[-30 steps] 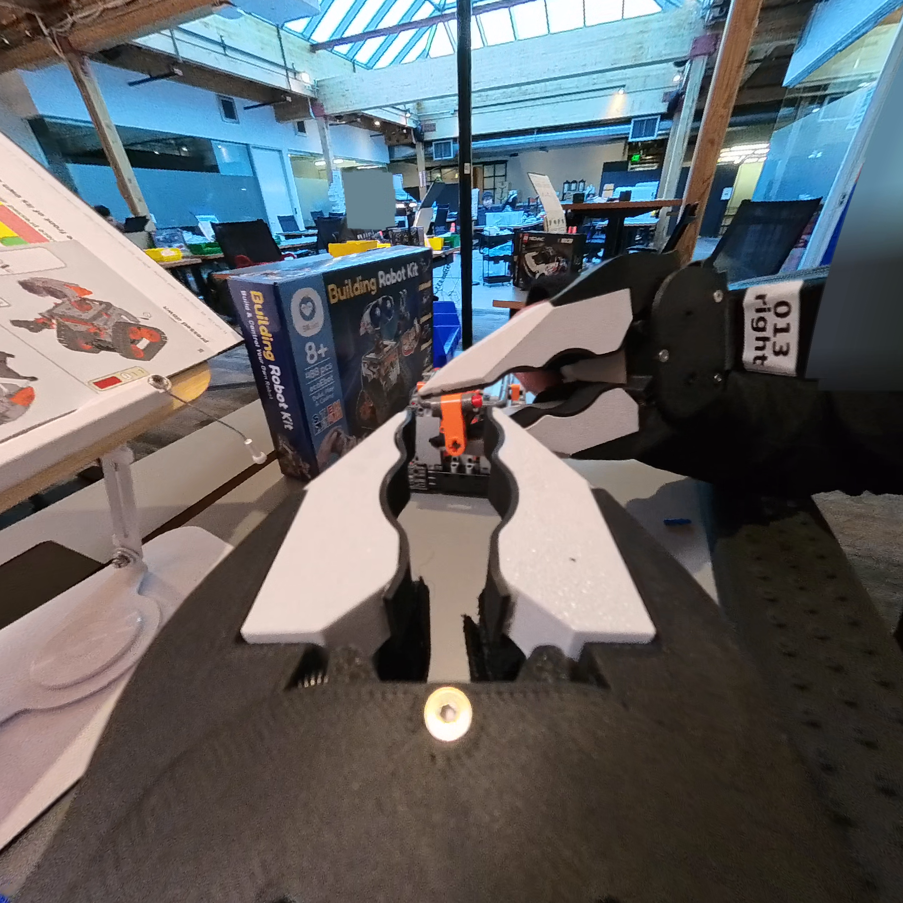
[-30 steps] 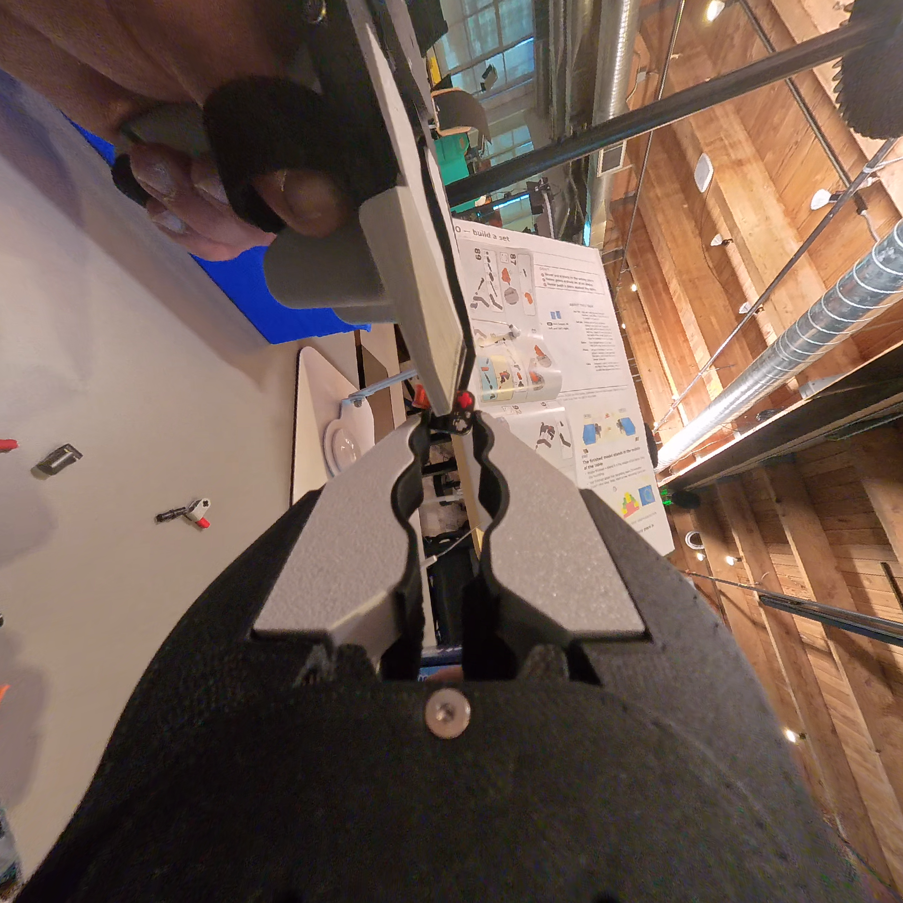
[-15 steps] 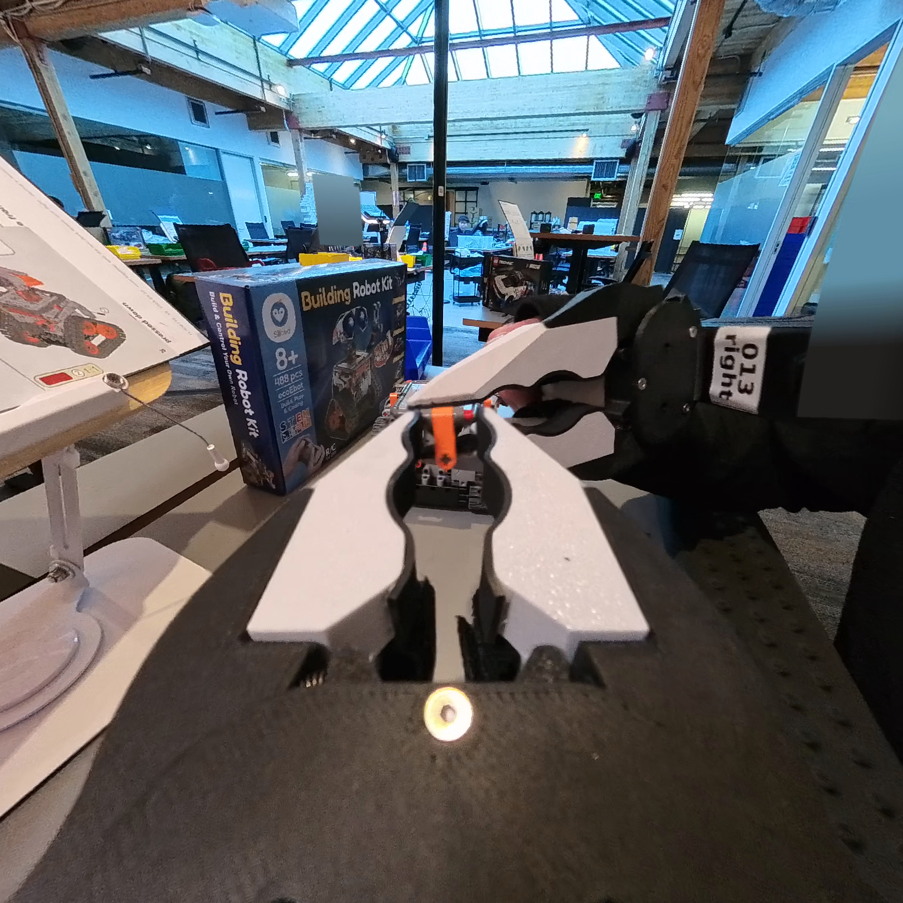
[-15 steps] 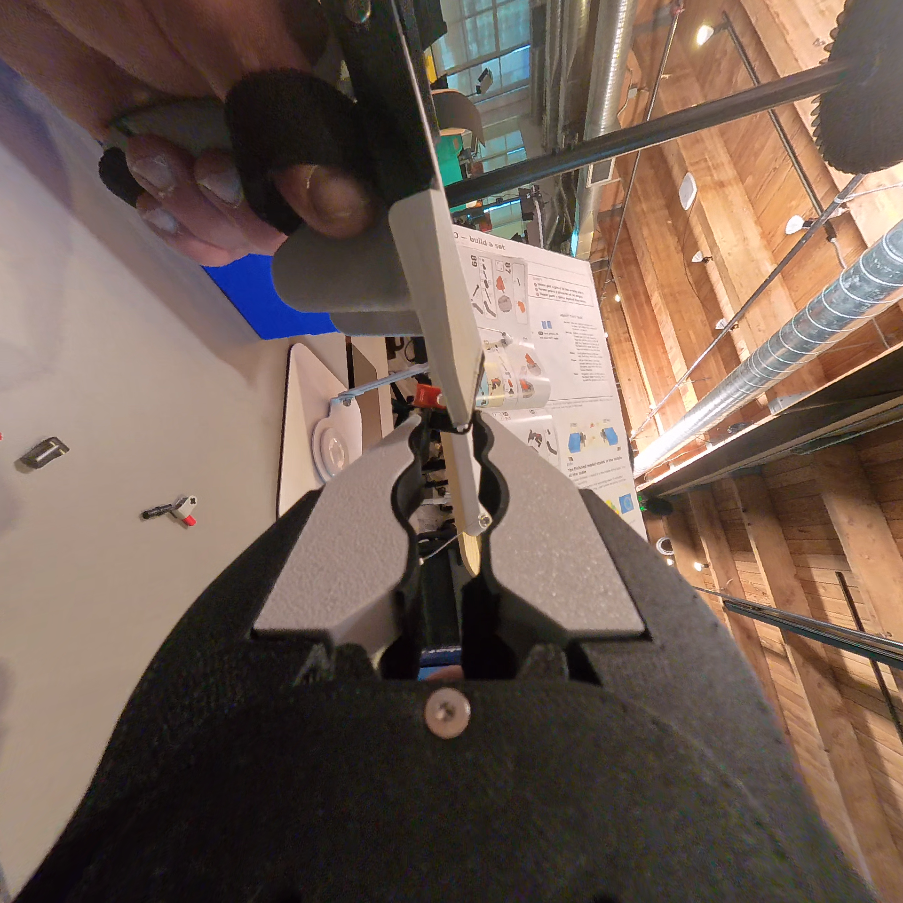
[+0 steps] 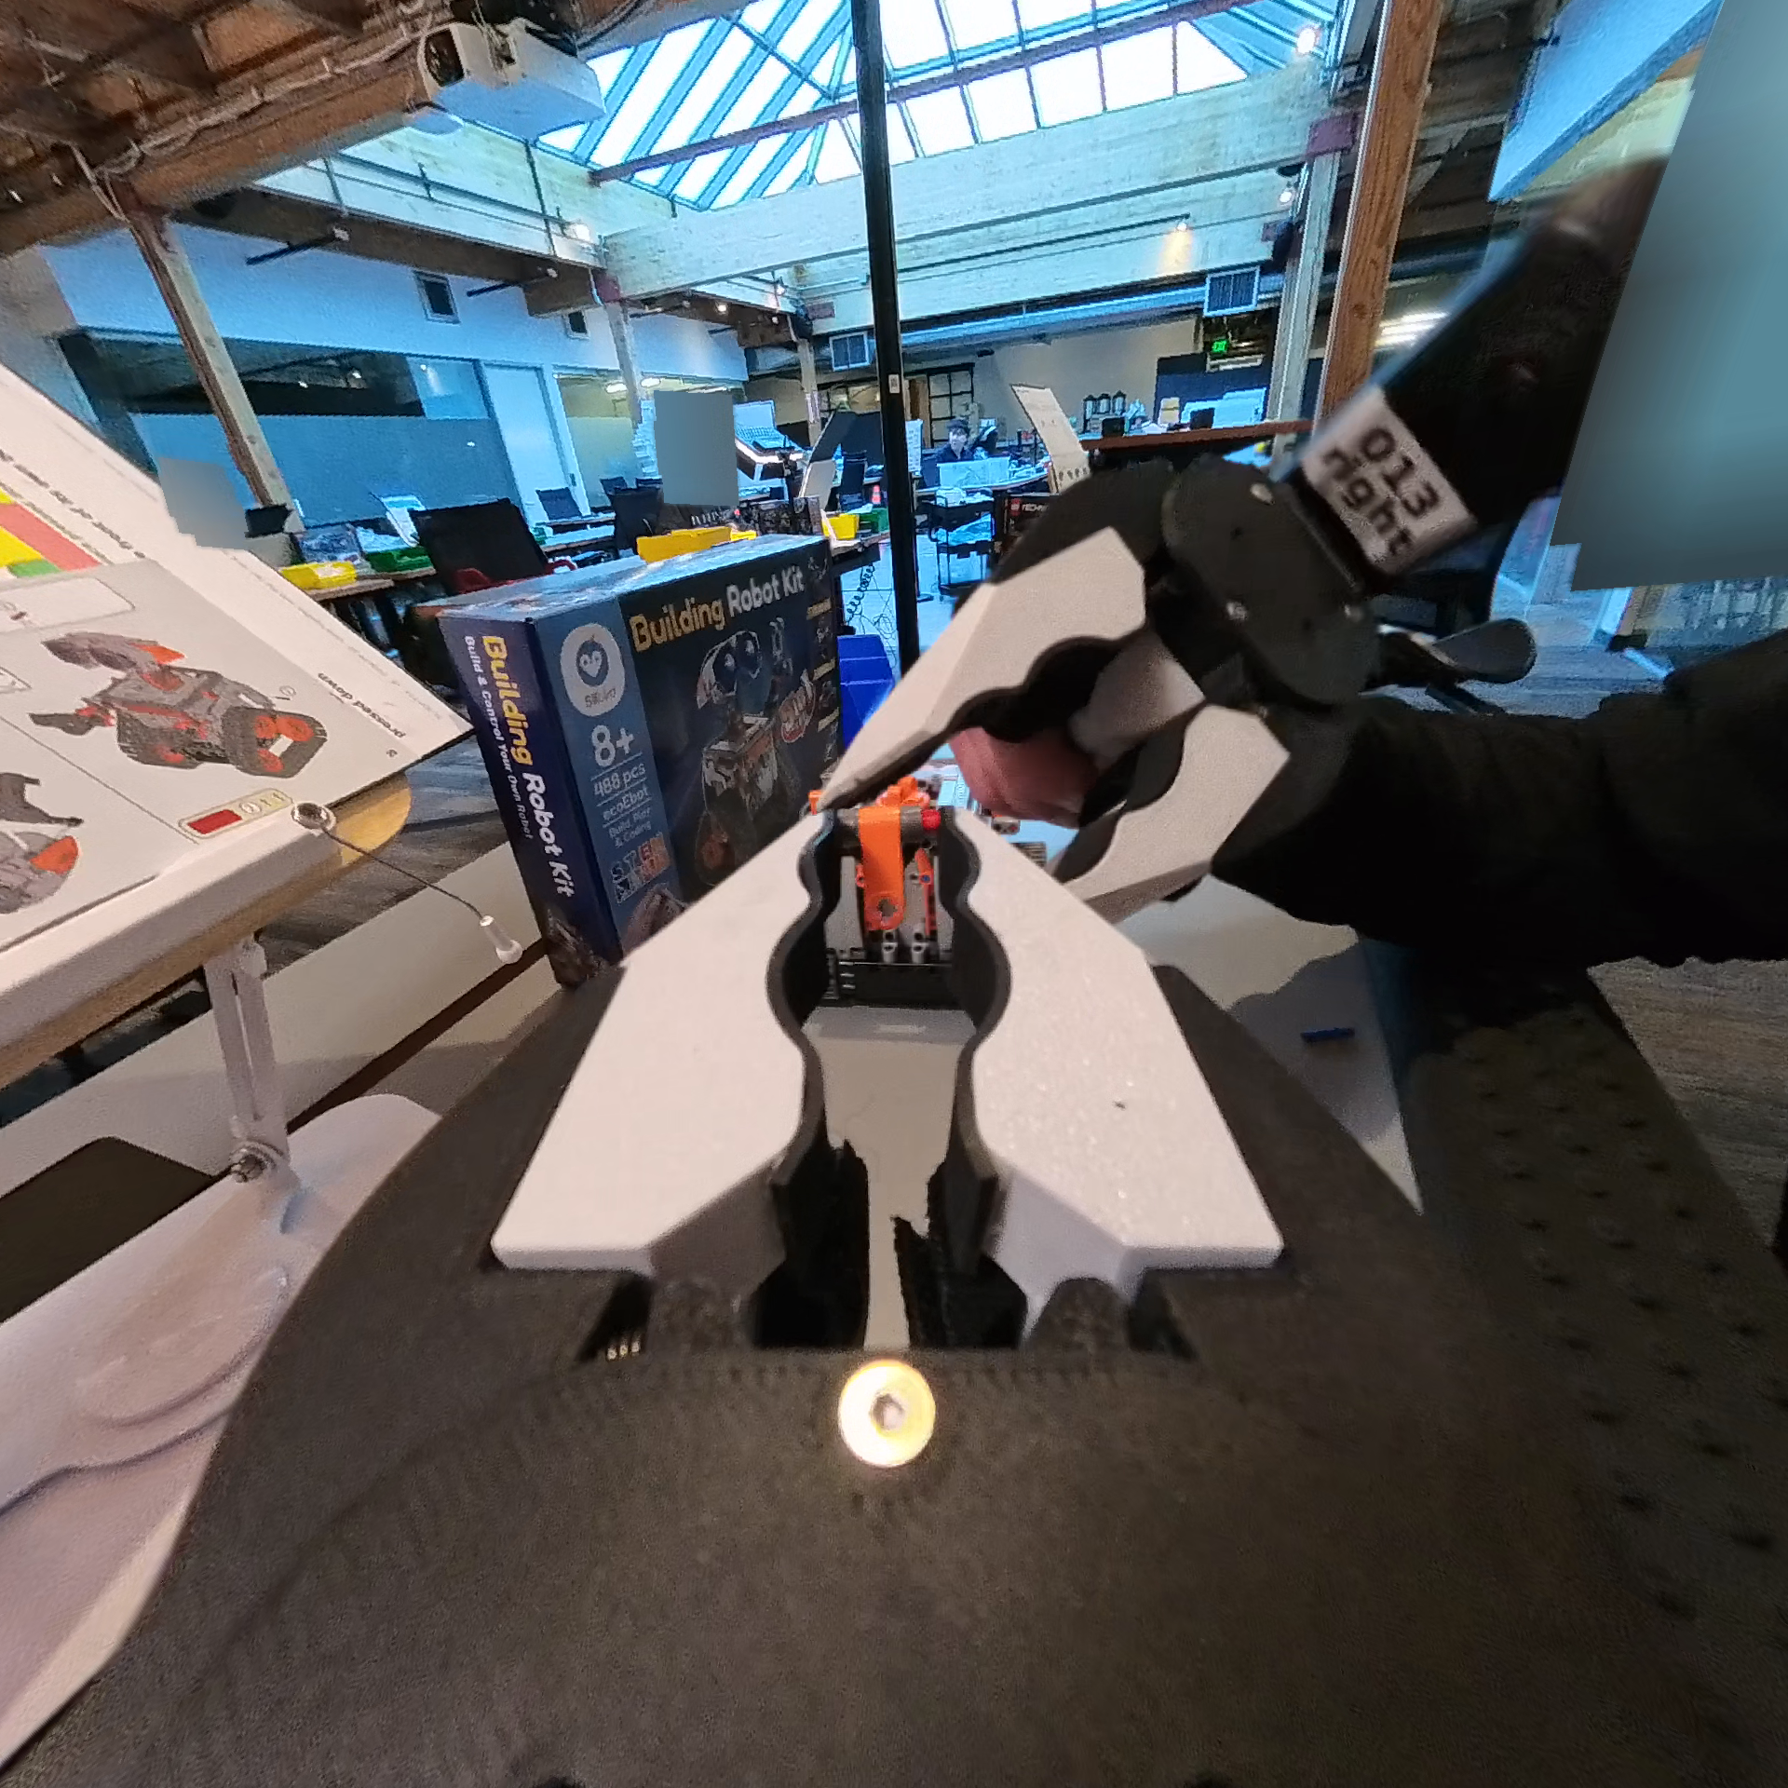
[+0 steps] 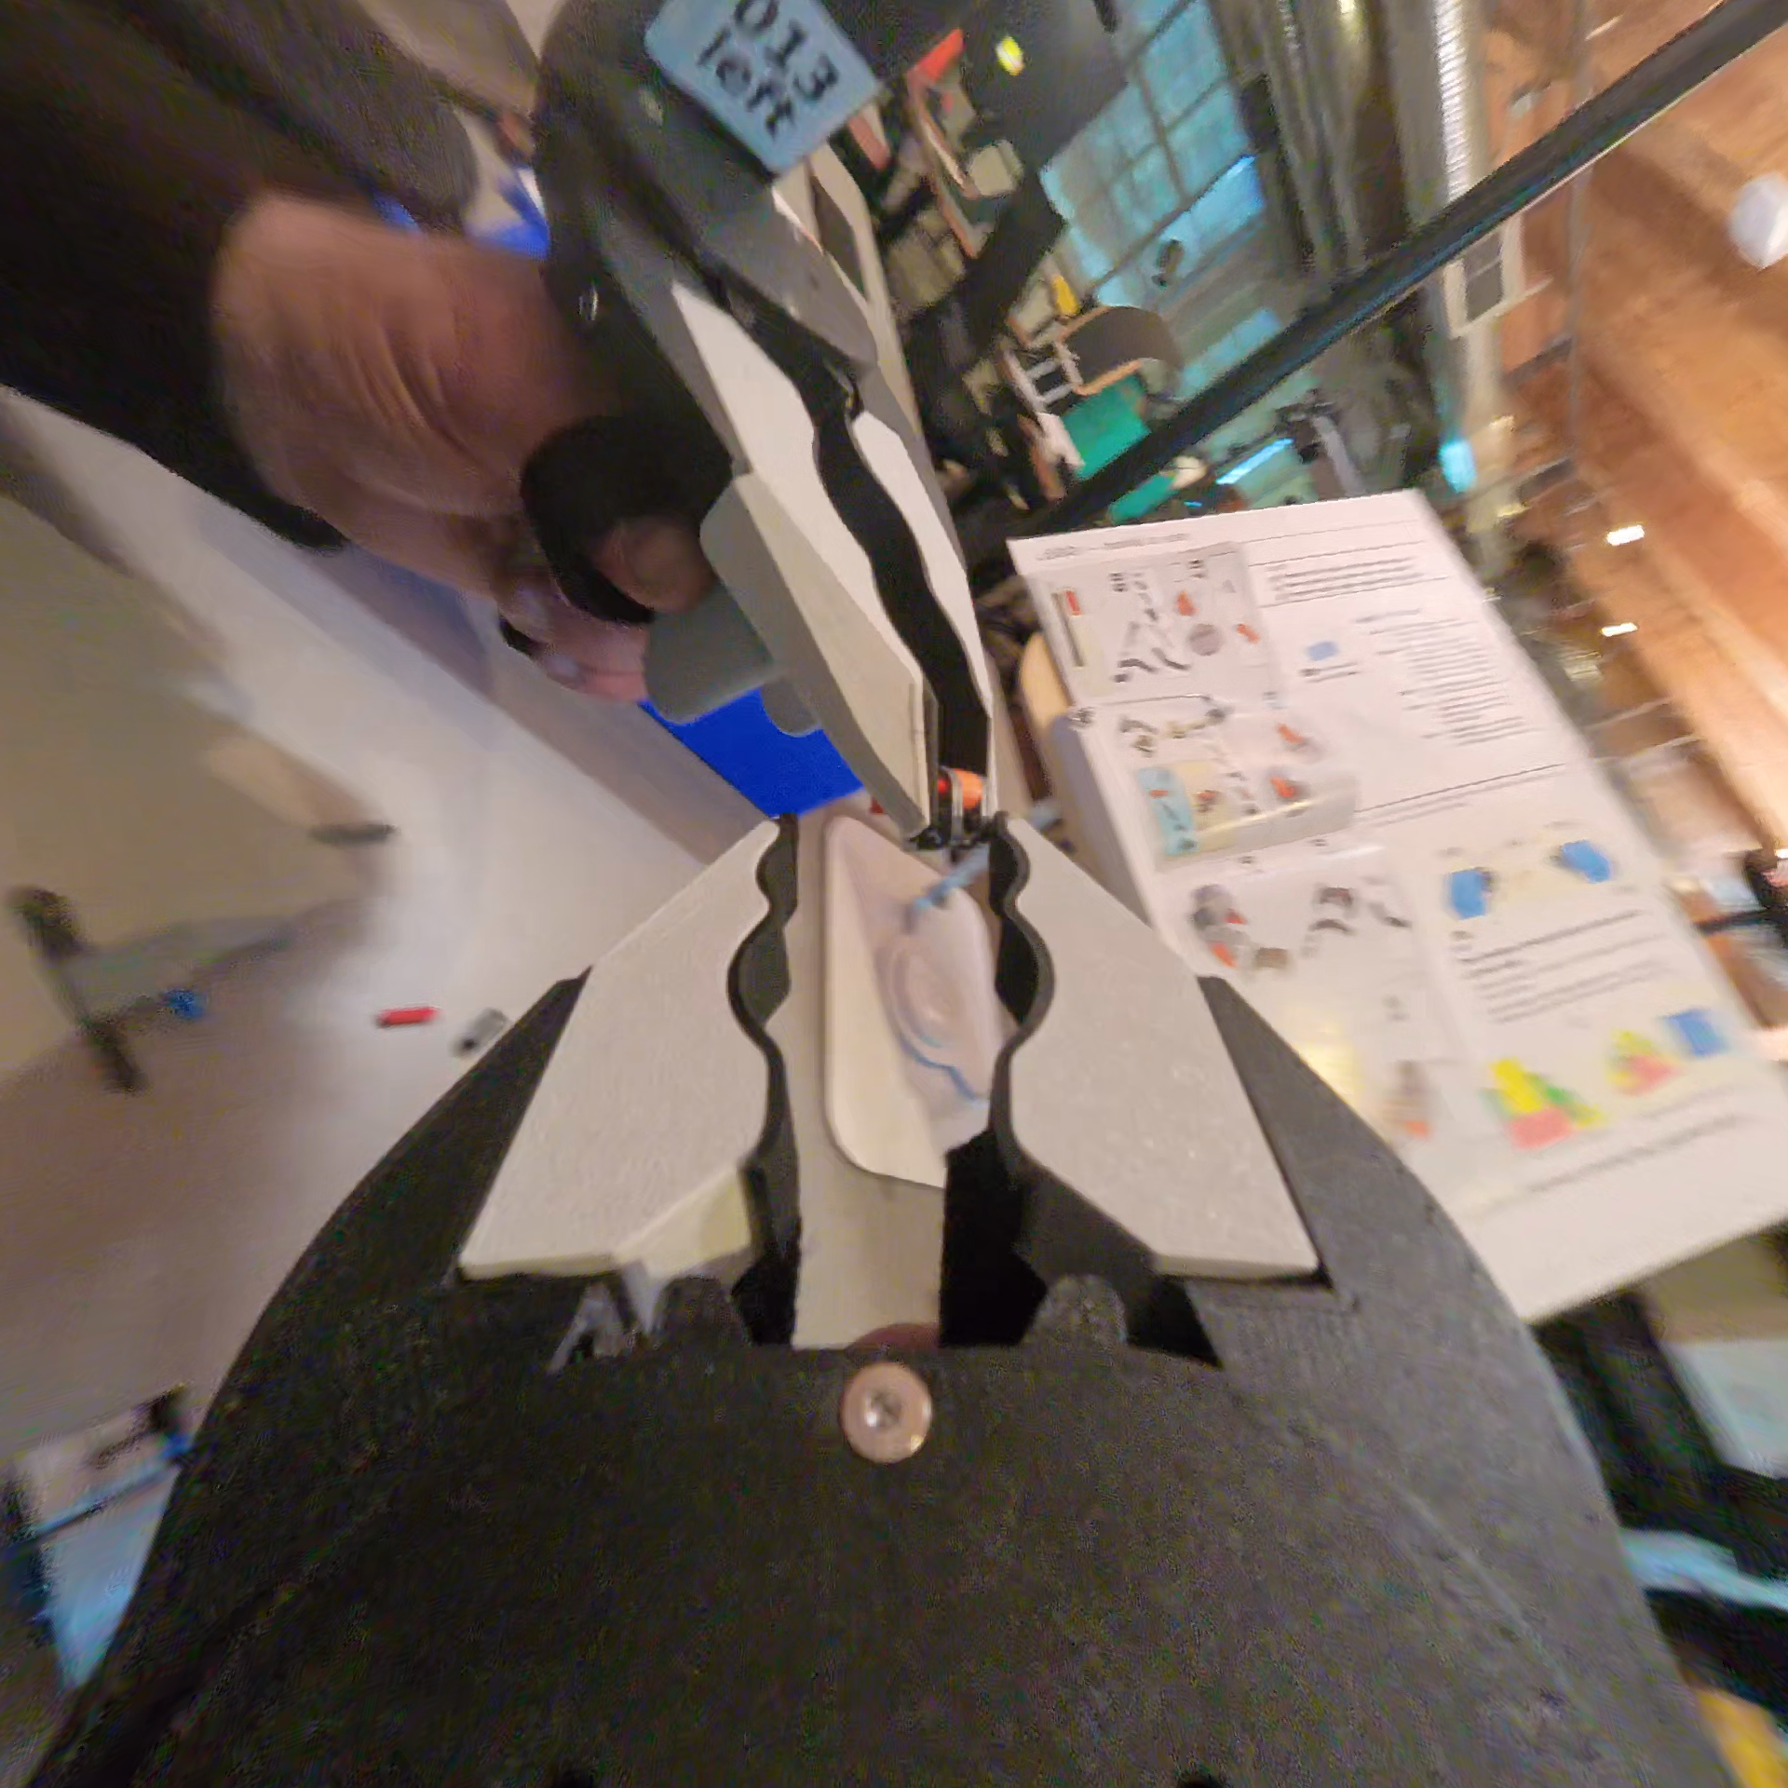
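My left gripper (image 5: 885, 830) is shut on a small brick assembly (image 5: 888, 885) made of an orange beam with grey and black parts, and holds it above the table. In the right wrist view the assembly's orange top (image 6: 960, 793) shows at the tip of the left gripper (image 6: 929, 813). My right gripper (image 6: 890, 834) is open and empty, and its fingertips sit just beside the assembly's top. In the left wrist view the right gripper (image 5: 938, 837) comes in from the right, tilted, with its upper finger (image 5: 977, 677) touching the assembly's top edge.
An open instruction booklet (image 5: 145, 735) rests on a white stand (image 5: 252, 1093) at the left. A blue kit box (image 5: 668, 745) stands behind the assembly. Small loose parts (image 6: 406, 1016) lie on the grey table (image 6: 242, 1161). A black pole (image 5: 876, 290) rises behind. Less than 4 cm separates the two grippers' tips.
My right gripper was shut at the top of the assembly; it has opened, let go and tilted. My left gripper still holds the assembly.
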`<state>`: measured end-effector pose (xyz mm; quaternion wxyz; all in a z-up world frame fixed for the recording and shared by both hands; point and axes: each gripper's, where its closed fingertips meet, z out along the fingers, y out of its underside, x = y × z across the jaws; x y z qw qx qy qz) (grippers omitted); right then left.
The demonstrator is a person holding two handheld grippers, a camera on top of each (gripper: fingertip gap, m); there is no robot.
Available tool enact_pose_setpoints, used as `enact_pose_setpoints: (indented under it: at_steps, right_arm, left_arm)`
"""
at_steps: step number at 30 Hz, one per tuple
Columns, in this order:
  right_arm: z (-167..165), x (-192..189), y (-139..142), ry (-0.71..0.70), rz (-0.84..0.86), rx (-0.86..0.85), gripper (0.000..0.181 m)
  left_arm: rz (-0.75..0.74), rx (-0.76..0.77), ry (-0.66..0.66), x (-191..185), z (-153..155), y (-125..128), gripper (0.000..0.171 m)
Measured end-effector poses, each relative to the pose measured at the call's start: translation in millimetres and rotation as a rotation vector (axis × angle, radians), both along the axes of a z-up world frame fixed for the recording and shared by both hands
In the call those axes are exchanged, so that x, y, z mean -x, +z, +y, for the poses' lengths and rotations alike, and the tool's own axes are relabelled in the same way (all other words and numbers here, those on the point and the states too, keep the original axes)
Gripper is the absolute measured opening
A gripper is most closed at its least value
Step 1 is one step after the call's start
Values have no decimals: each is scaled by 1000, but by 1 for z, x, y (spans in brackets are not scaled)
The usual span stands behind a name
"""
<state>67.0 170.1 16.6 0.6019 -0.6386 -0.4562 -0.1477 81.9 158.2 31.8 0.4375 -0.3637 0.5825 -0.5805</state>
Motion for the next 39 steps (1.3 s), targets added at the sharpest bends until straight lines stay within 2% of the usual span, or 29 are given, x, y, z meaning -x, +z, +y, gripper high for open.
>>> enact_pose_setpoints:
  at_steps: [5,12,25,30,31,39]
  right_arm:
    - [-7,0,8,106,275,145,37]
    - [-13,7,11,195,431,243,29]
    - [-21,13,13,300,561,340,22]
    - [-22,11,12,276,521,327,18]
    - [-21,10,12,267,508,322,13]
    - [-22,10,12,248,457,309,13]
  left_arm:
    - [-34,-65,-23,4,-8,3,17]
    - [-55,-117,-47,8,-13,4,17]
    - [-86,-91,-111,15,-20,8,16]
    - [-92,-78,-116,16,-20,8,17]
    - [-92,-78,-122,17,-20,8,17]
    - [-94,-96,-112,17,-20,7,17]
